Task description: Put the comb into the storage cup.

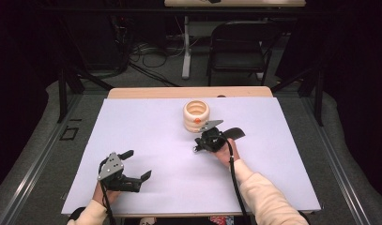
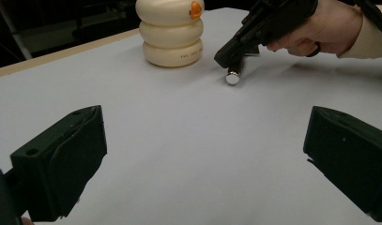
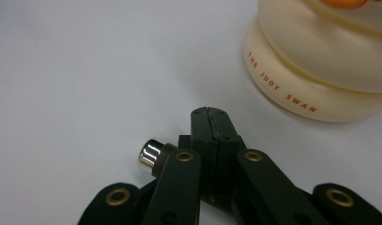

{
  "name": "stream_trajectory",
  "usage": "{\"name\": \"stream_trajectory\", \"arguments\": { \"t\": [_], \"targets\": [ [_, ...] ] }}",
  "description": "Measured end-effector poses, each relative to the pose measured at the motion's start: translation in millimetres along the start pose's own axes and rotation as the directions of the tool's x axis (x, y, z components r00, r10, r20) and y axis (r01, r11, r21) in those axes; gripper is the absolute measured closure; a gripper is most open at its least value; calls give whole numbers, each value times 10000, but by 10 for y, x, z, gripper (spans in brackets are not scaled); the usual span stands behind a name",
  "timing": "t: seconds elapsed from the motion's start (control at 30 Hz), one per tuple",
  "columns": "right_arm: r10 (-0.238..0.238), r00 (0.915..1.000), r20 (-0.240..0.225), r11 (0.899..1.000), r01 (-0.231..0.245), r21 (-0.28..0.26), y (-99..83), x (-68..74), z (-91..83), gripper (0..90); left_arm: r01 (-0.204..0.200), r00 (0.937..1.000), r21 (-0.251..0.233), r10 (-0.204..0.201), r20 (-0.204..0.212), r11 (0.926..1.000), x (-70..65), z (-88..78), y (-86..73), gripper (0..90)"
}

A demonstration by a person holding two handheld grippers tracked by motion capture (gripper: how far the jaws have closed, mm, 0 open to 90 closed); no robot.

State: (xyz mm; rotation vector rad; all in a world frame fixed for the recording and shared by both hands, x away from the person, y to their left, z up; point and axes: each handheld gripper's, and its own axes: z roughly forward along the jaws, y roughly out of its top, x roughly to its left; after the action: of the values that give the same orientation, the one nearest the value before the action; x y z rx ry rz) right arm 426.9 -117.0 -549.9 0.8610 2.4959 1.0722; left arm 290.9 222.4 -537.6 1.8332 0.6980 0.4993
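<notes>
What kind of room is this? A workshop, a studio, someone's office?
Most likely a lab or recording studio. A wooden table covered by a white sheet stands amid black curtains, with loose cables on the grey floor, a black folding chair behind, and handheld grippers in use.

the black two-jaw left gripper point(image 1: 138, 165) rests low with jaws spread wide, hand behind it. the black right gripper point(image 1: 196, 149) points down-left, jaws pressed together, cream-sleeved forearm point(image 1: 263, 197) trailing.

A cream ringed pot point(image 1: 196, 115) with an orange spot stands near the middle of the table's point(image 1: 151, 93) far edge, on a white sheet point(image 1: 146, 140). Beyond the table, a black folding chair point(image 1: 238, 44) and cables point(image 1: 146, 54) sit on the floor.
</notes>
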Motion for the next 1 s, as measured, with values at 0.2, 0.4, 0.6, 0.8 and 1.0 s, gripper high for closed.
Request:
{"name": "stream_trajectory", "arguments": {
  "t": [0.2, 0.4, 0.6, 0.8, 1.0],
  "targets": [
    [-30, 10000, -65, 9997, 31, 249, -8, -1, 5, 900, 21, 10000, -47, -21, -13, 10000, 2, -8, -1, 0],
    [-43, 10000, -36, 9989, 45, 469, -11, 0, -3, 900, 20, 10000, -78, -20, -46, 10000, 13, -22, -3, 0],
    [12, 10000, -68, 9977, -7, 672, -19, -10, -29, 900, -13, 10000, 15, 13, -63, 10000, 16, -37, 1, 0],
    [53, 10000, -30, 9959, -50, 906, -25, -7, -44, 900, -3, 10000, -4, 3, -60, 10000, 16, -41, 1, 0],
    [179, 9998, -59, 9936, -171, 1117, -48, -37, -71, 900, 6, 10000, -72, -7, -88, 10000, 13, -41, 0, 0]
  ]
}}
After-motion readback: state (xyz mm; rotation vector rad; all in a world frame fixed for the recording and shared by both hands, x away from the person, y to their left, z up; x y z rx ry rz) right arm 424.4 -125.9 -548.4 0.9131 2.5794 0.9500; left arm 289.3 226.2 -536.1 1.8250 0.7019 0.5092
